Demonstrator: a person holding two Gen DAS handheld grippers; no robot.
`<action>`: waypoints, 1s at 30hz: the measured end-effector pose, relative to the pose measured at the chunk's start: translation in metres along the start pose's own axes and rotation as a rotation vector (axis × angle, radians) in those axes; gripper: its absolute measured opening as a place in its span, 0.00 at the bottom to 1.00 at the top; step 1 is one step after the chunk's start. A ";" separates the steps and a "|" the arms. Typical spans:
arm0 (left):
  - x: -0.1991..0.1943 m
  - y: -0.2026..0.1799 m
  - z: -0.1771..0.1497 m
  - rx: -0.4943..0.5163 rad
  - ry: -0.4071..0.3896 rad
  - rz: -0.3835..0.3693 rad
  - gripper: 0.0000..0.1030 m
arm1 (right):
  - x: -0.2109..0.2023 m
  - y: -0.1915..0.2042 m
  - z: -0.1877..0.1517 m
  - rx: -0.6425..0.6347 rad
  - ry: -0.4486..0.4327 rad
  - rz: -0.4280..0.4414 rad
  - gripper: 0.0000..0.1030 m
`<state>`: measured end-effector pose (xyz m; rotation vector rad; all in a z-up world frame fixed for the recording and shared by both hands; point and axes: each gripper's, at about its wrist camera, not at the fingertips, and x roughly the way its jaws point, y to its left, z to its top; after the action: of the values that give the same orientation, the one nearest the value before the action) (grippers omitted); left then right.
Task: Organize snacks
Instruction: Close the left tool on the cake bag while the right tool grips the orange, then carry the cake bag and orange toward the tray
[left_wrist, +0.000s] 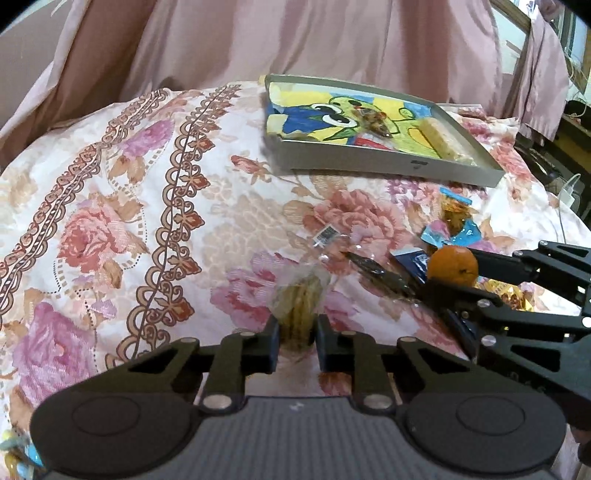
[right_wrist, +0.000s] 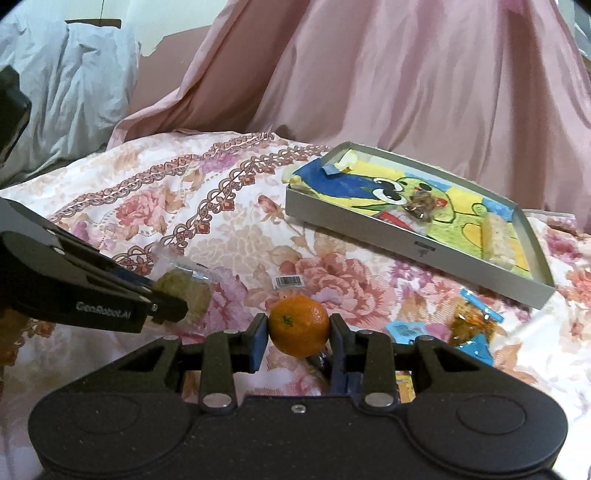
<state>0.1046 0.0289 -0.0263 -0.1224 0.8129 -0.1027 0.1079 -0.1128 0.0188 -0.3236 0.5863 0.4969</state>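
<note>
My left gripper (left_wrist: 297, 338) is shut on a clear packet of round biscuits (left_wrist: 300, 306), also seen in the right wrist view (right_wrist: 186, 291). My right gripper (right_wrist: 298, 338) is shut on an orange tangerine (right_wrist: 299, 325), which shows at the right of the left wrist view (left_wrist: 452, 266). A grey shallow box (left_wrist: 388, 171) with a colourful cartoon drawing inside lies at the far right; it holds a wrapped brown snack (left_wrist: 373, 120) and a pale snack bar (left_wrist: 445, 138). It also shows in the right wrist view (right_wrist: 417, 251).
Everything lies on a floral bedspread (left_wrist: 110, 221). Loose snacks sit near the box: blue-wrapped ones (left_wrist: 454, 221) (right_wrist: 469, 328), a dark wrapped one (left_wrist: 380, 271), a gold wrapper (left_wrist: 506, 291). Pink cloth (right_wrist: 406, 74) hangs behind.
</note>
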 end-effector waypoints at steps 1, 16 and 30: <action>-0.002 -0.002 -0.001 0.001 -0.004 0.002 0.19 | -0.004 0.000 -0.001 0.001 -0.002 -0.002 0.36; -0.039 -0.017 -0.013 -0.033 -0.043 -0.001 0.19 | -0.059 0.004 -0.020 -0.031 -0.033 -0.010 0.36; -0.054 -0.032 -0.006 -0.027 -0.074 -0.012 0.19 | -0.077 -0.004 -0.021 -0.006 -0.096 -0.044 0.36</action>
<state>0.0617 0.0047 0.0125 -0.1557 0.7397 -0.0978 0.0455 -0.1520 0.0489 -0.3156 0.4838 0.4693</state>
